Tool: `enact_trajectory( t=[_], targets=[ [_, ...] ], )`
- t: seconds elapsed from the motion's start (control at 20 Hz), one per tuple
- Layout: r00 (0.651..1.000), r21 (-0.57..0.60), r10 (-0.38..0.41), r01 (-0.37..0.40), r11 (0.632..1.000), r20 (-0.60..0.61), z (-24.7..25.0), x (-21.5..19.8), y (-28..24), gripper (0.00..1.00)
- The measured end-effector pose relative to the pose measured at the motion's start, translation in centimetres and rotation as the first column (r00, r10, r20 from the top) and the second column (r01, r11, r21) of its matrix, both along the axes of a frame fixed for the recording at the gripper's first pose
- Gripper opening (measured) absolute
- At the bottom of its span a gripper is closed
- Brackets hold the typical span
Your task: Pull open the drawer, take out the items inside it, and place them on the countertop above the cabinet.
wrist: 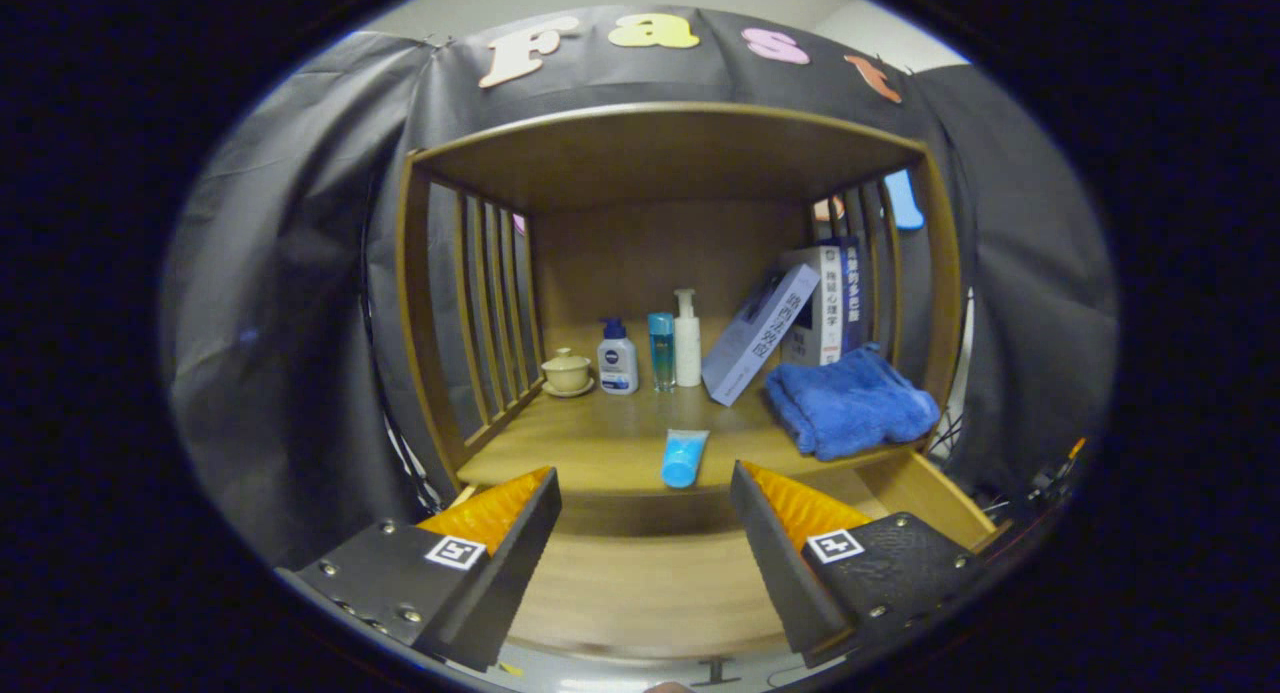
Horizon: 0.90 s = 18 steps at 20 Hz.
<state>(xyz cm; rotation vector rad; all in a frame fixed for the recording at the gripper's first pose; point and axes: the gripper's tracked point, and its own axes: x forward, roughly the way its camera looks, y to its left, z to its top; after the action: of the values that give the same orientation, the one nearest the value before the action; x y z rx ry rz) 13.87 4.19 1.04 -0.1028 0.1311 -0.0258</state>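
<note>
A wooden cabinet stands ahead with its countertop (590, 443) under an upper shelf. A light blue tube (684, 457) lies on the countertop's front edge, just beyond my fingers and between their lines. Below it the drawer (640, 583) is pulled out, and its bare wooden floor shows between my fingers. My gripper (645, 503) hangs over the drawer, open, with nothing between the fingers.
On the countertop stand a lidded cup on a saucer (567, 372), a white-and-blue bottle (617, 359), a slim blue bottle (661, 350) and a white pump bottle (687, 339). Books (790, 323) lean at the right behind a folded blue towel (848, 401). Slatted sides close both ends.
</note>
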Motion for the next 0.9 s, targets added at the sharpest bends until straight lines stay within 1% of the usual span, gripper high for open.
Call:
enact_trajectory(
  t=[0.15,0.3,0.4,0.45,0.5,0.6,0.65,0.7,0.8,0.9],
  targets=[
    [0.999,-0.029,-0.01,0.011,1.0,0.05,0.3,-4.7,-0.8,1.0],
    [0.99,-0.013,-0.074,0.076,0.997,0.12,0.1,-8.7,-3.4,1.0],
    [0.975,-0.007,-0.106,0.11,0.994,0.194,0.2,-10.5,-5.2,1.0],
    [0.972,-0.002,-0.118,0.121,0.993,0.205,-0.4,-11.1,-6.0,1.0],
    [0.974,0.004,-0.107,0.108,0.994,0.202,-1.6,-11.7,-6.2,1.0],
    [0.985,0.017,-0.048,0.046,0.999,0.166,-4.0,-12.4,-5.9,1.0],
    [0.988,0.016,-0.039,0.037,0.999,0.151,-5.2,-12.8,-6.2,1.0],
    [0.988,0.006,-0.051,0.05,0.999,0.146,-6.1,-13.1,-7.4,1.0],
    [0.985,-0.004,-0.104,0.105,0.994,0.138,-7.5,-13.5,-9.1,1.0],
    [0.988,0.018,-0.095,0.094,0.995,0.123,-9.1,-13.8,-8.8,1.0]
  ],
)
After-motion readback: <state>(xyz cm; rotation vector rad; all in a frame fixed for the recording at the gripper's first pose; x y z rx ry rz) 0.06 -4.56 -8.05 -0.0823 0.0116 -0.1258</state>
